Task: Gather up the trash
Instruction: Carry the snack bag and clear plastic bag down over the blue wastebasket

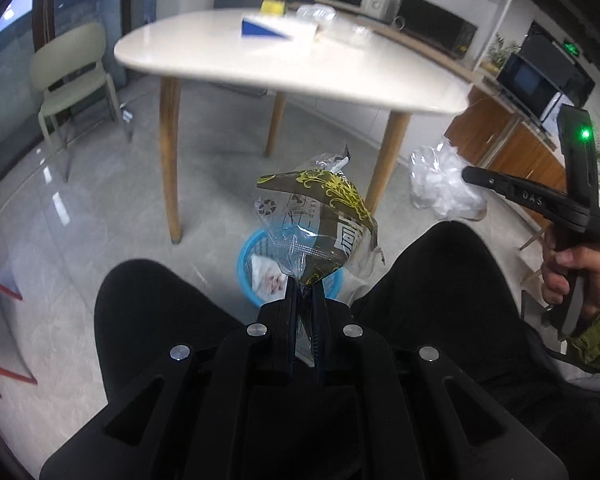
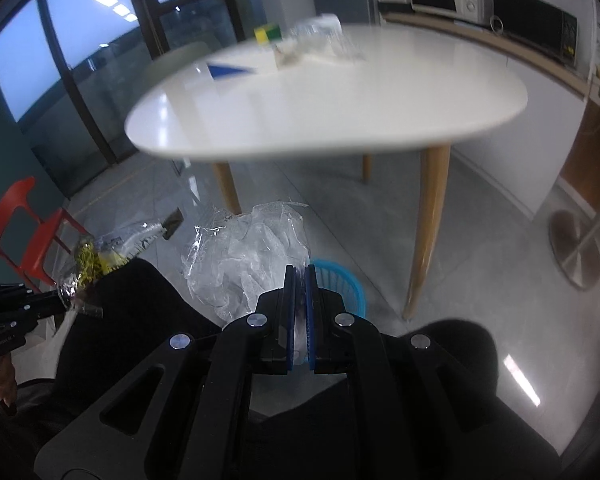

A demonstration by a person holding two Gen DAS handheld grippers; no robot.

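In the left wrist view, the left gripper point(image 1: 305, 286) has its fingers clamped on one brown-and-yellow wrapper point(image 1: 320, 220), held above the one blue basket point(image 1: 249, 258) on the floor at 6 o'clock, between the person's knees. In the right wrist view, the right gripper point(image 2: 300, 274) has its fingers clamped on one crumpled clear bag point(image 2: 252, 256), with the basket at 1 o'clock; more litter lies on the bench point(image 2: 340, 100) at 12 o'clock. This looks like the drop-off step, so next each piece needs centring over the basket before release.

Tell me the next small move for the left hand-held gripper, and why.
Probably lower it a little further, then open. The left hand-held gripper is shut on a wrapper that hangs above the blue basket on the floor, between the person's knees, so a drop from closer should land inside.
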